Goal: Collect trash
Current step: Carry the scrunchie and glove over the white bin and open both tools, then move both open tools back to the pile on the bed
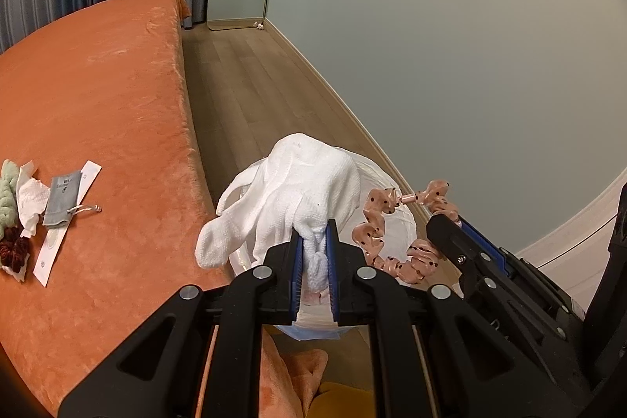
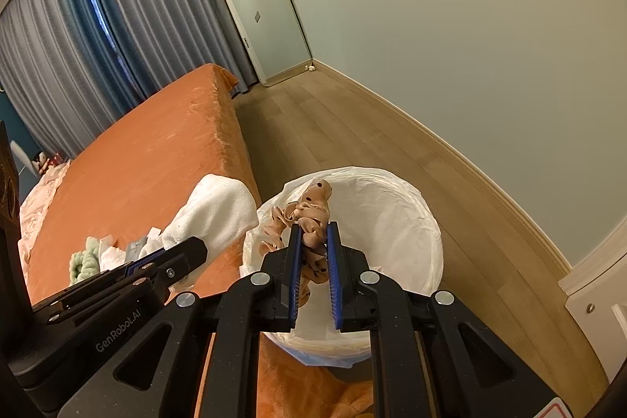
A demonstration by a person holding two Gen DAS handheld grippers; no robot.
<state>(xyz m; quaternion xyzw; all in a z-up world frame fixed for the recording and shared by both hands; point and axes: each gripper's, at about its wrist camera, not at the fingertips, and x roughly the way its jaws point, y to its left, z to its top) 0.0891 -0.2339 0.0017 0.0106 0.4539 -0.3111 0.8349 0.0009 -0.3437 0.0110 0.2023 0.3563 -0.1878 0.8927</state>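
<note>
My left gripper (image 1: 315, 228) is shut on a white knitted glove (image 1: 298, 183), which hangs over the near left rim of a bin lined with a white bag (image 1: 407, 222). My right gripper (image 2: 314, 228) is shut on a pink scrunchie with dark dots (image 2: 309, 210), held above the open white bin bag (image 2: 395, 218). The scrunchie (image 1: 395, 222) and the right gripper (image 1: 443, 222) also show at the right of the left wrist view. The glove (image 2: 219, 210) and the left gripper (image 2: 192, 249) show at the left of the right wrist view.
An orange bed (image 1: 98, 85) lies to the left, with a green scrunchie (image 1: 8, 190), crumpled tissue (image 1: 29, 198), a grey pouch (image 1: 62, 198), a paper strip and a dark red scrunchie (image 1: 15, 253) on it. Wooden floor (image 2: 333, 116), a wall and a leaning mirror (image 2: 266, 6) lie beyond.
</note>
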